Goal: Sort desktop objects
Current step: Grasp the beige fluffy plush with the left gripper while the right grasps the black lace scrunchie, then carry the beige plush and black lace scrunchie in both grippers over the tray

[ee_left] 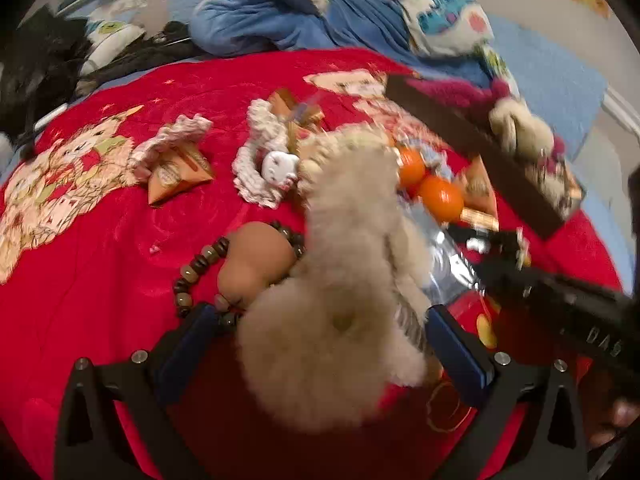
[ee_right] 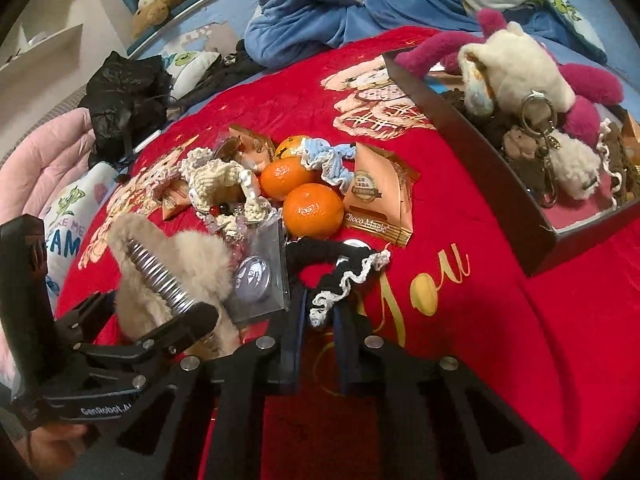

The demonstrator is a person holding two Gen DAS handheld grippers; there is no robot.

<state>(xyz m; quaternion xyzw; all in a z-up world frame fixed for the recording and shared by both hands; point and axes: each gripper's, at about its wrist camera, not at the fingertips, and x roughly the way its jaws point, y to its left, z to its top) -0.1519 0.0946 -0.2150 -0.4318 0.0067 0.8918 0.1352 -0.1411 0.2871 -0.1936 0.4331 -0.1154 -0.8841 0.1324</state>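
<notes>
A beige fluffy hair claw lies between the two blue pads of my left gripper. The jaws stand wide and open; the right pad brushes the fluff, the left pad stands off it. The claw shows its metal spring in the right wrist view. My right gripper has its fingers close together, shut on the white-trimmed edge of a black crochet scrunchie. The same gripper reaches in from the right in the left wrist view. A dark box with plush toys stands at the far right.
On the red blanket lie two oranges, a Choco Magic packet, a clear packet with a badge, cream crochet pieces, a bead bracelet and a brown gourd. Blue bedding is heaped behind.
</notes>
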